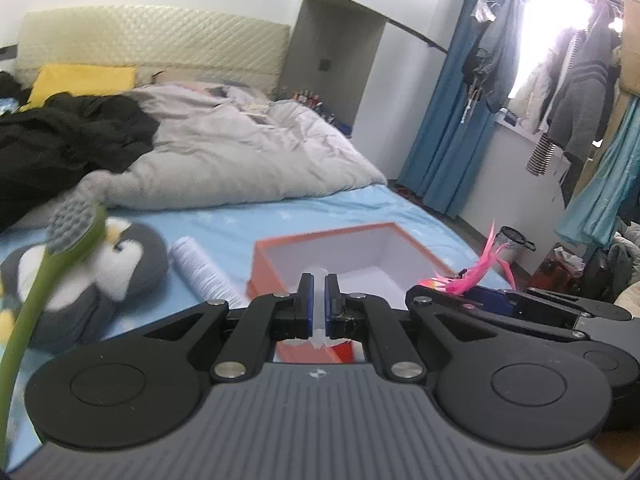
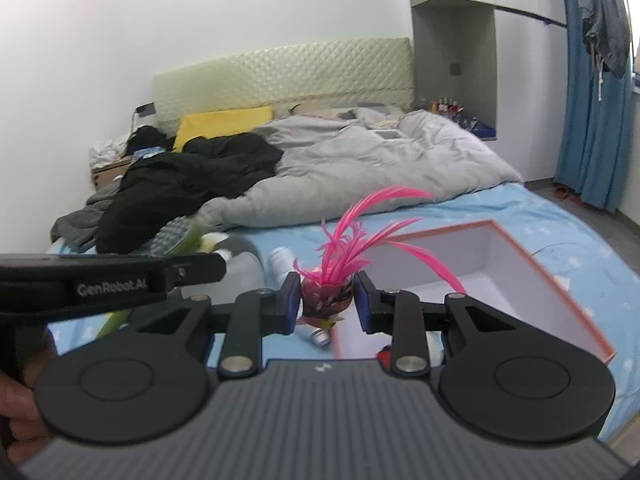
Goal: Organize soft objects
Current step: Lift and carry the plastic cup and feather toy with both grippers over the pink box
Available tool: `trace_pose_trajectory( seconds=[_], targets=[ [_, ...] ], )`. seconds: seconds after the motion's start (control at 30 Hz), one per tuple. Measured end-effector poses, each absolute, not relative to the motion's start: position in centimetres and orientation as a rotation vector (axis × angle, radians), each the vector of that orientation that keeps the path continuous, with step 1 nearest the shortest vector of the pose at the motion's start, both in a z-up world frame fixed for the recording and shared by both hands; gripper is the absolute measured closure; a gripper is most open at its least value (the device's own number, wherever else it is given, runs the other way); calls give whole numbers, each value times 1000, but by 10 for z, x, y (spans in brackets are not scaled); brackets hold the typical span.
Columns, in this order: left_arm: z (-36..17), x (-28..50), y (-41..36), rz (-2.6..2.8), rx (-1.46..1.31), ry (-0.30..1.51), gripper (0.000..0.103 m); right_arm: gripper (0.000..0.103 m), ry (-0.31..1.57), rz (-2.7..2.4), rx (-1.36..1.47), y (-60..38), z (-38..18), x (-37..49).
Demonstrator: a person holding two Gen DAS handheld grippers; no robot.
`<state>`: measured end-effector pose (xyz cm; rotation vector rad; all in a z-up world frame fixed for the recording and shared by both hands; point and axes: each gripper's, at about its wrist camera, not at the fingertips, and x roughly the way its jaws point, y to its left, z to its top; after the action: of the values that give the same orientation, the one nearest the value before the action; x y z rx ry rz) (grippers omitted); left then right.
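Note:
My left gripper (image 1: 319,304) is shut on a thin white soft thing (image 1: 320,334), held over the near rim of the orange box (image 1: 280,254), which has a white inside. My right gripper (image 2: 327,304) is shut on a pink feathered toy (image 2: 326,300) just left of the box (image 2: 560,280); its feathers show in the left wrist view (image 1: 476,272). A grey and white penguin plush (image 1: 92,280) lies on the blue sheet to the left. A knitted flower with a green stem (image 1: 36,300) stands in front of it. A white roll (image 1: 204,272) lies beside the plush.
A grey duvet (image 1: 248,152) and black clothes (image 1: 60,140) cover the far half of the bed, with a yellow pillow (image 1: 84,80) at the headboard. Blue curtains (image 1: 444,120) and hanging clothes (image 1: 572,92) are at the right. A small can (image 2: 318,336) lies under my right gripper.

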<state>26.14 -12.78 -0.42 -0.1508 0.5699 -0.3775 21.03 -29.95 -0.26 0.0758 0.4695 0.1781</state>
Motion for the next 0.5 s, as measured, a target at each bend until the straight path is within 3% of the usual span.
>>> trace_pose_trajectory(
  seconds=[0.23, 0.5],
  targets=[
    [-2, 296, -164, -420, -130, 612, 97, 71, 502, 117, 67, -334, -3, 233],
    [-43, 340, -209, -458, -78, 727, 97, 71, 627, 46, 99, -372, -42, 266]
  ],
)
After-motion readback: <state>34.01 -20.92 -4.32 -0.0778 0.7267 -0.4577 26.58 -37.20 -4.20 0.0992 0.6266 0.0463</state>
